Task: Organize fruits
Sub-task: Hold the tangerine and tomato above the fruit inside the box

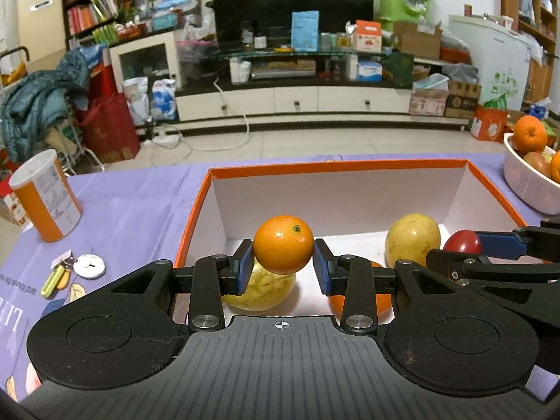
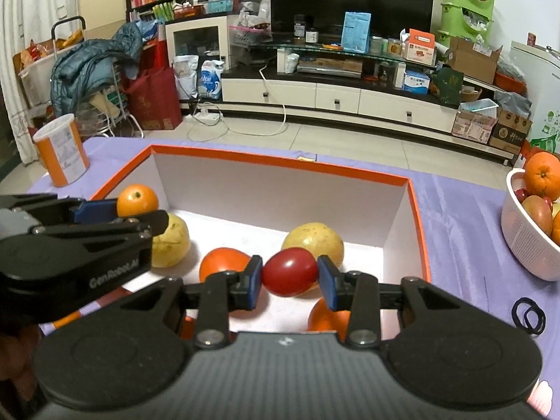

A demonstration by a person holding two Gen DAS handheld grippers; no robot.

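Note:
My left gripper (image 1: pixel 283 255) is shut on a small orange (image 1: pixel 283 244) and holds it above the orange-rimmed box (image 1: pixel 336 166). Below it in the box lie a yellow fruit (image 1: pixel 266 288), another yellow fruit (image 1: pixel 413 239) and an orange fruit (image 1: pixel 381 302). My right gripper (image 2: pixel 289 274) is shut on a red tomato-like fruit (image 2: pixel 289 272) over the same box (image 2: pixel 280 161). In the right wrist view the box holds two yellow fruits (image 2: pixel 313 239) (image 2: pixel 173 245) and two orange ones (image 2: pixel 222 262) (image 2: pixel 327 316). The left gripper with its orange (image 2: pixel 137 199) shows at the left there.
A white basket (image 2: pixel 525 241) with oranges and other fruit stands at the right on the purple cloth (image 2: pixel 462 217). An orange-and-white can (image 1: pixel 45 197) stands at the left. Keys and a white disc (image 1: pixel 89 265) lie near it. Black rubber bands (image 2: pixel 530 315) lie at the right.

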